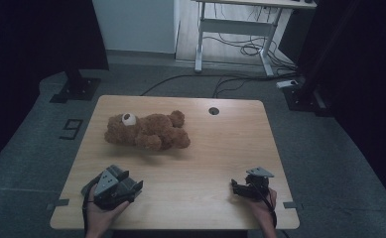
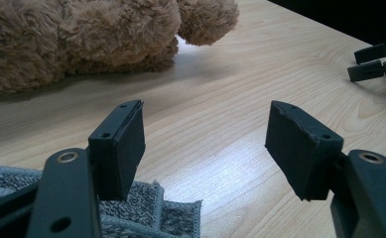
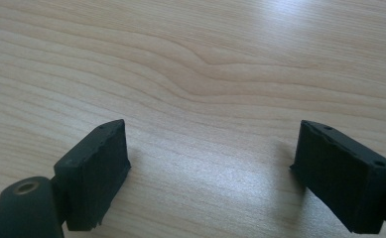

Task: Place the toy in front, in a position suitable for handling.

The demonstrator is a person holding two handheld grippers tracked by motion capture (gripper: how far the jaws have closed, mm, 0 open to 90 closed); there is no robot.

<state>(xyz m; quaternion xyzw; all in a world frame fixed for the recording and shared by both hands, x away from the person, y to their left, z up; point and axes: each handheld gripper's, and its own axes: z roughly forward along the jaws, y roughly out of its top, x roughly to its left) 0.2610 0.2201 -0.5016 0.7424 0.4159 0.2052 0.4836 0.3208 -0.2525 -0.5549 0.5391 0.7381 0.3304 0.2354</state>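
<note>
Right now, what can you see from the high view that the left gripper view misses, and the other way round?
High view alone: the whole teddy bear lying on its side with its pale snout, the round hole in the table, the floor, the white desk behind, and both hands. Left gripper view alone: a grey cloth under the left gripper, close up between its open fingers. Both: the bear's brown fur, the wooden tabletop and the right gripper.

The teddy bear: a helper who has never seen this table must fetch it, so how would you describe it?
On the light wooden table, look at the far half, left of the small round hole. The teddy bear lies there on its side, brown and fluffy, the one soft toy, well apart from both black grippers.
</note>
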